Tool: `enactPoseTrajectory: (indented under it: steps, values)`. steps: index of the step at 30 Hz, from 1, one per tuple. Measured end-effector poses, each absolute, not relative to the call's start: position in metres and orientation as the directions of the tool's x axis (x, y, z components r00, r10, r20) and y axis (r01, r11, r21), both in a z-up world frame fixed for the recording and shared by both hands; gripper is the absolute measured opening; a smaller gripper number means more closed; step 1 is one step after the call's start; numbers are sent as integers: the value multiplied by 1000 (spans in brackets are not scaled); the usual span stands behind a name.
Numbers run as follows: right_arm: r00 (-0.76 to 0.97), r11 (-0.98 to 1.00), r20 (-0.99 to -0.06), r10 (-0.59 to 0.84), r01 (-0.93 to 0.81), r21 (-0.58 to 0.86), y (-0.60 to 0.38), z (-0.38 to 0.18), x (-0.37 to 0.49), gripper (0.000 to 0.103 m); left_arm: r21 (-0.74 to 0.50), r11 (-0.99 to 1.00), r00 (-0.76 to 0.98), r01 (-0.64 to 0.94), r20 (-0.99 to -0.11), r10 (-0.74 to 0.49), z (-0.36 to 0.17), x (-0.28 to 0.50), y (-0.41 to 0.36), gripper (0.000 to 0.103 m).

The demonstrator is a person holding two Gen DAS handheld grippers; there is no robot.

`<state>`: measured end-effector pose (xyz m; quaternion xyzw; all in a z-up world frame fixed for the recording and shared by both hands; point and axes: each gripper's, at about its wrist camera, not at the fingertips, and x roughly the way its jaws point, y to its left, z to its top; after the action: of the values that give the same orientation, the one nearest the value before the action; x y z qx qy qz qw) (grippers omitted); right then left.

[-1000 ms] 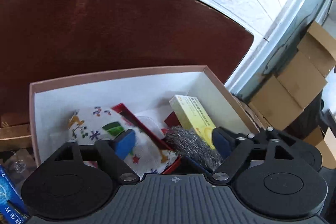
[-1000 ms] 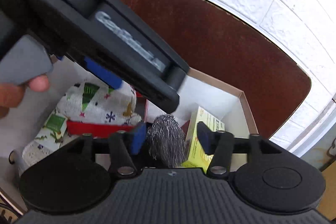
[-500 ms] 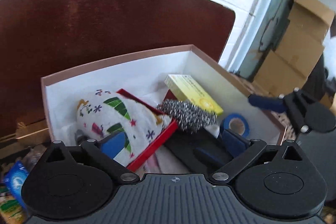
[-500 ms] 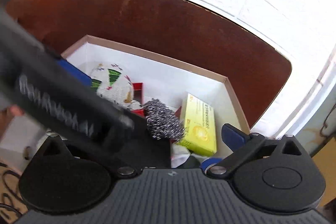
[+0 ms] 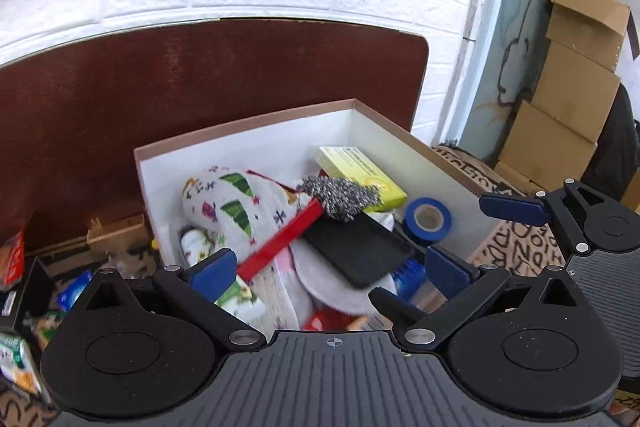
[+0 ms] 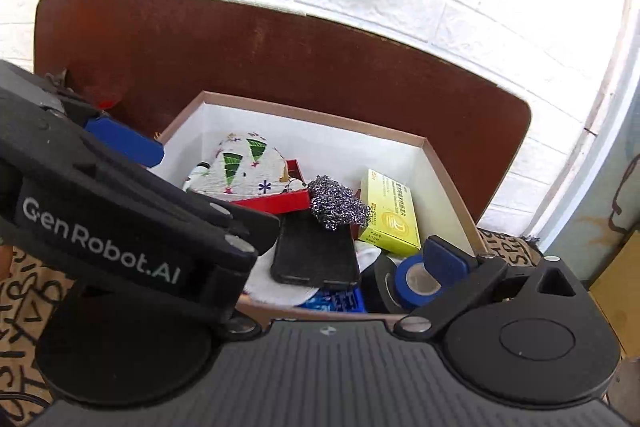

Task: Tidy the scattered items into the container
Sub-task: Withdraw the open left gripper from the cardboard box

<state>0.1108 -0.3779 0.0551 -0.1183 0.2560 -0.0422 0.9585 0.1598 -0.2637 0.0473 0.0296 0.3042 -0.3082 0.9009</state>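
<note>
- Already we have most of the clutter in the box [image 5: 248, 147]: the printed cloth [image 5: 236, 203], the red tray [image 5: 280, 241], the steel-wool scrubber [image 5: 340, 195], the yellow carton [image 5: 360, 171], the black phone case [image 5: 356, 251] and the blue tape roll [image 5: 428, 221] all lie inside it.
- We judge the job nearly done, but not finished: small packets [image 5: 20, 359] lie on the patterned cloth outside the box, at the left edge of the left view.
- Our left gripper [image 5: 332, 267] hangs spread wide over the near end of the box, gripping nothing.
- Our right gripper [image 5: 508, 205] is likewise fully apart and empty, just off the box's right wall.
- A second ago the right one had the scrubber between its pads; now it rests loose on the case.
- Both tools have since drawn back from the box, so more of it shows.
</note>
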Motion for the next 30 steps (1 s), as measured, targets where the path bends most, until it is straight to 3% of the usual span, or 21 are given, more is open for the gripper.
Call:
enactPoseTrajectory:
  steps: [11,22,30]
  values:
    - [891,980,-443,-97,9,-198,-344,61,63,103,-134,829,661,543,-541,-520,50,106,-226,103]
    - [905,985,-420,66,-127,-120,-263,22,26,103,-278,888,688,365,-562,-459,2,56,-126,103]
    - [884,964,-427,188,-249,-91,-212,1,26,103,-249,923,732,295,-561,-385,-13,40,-70,103]
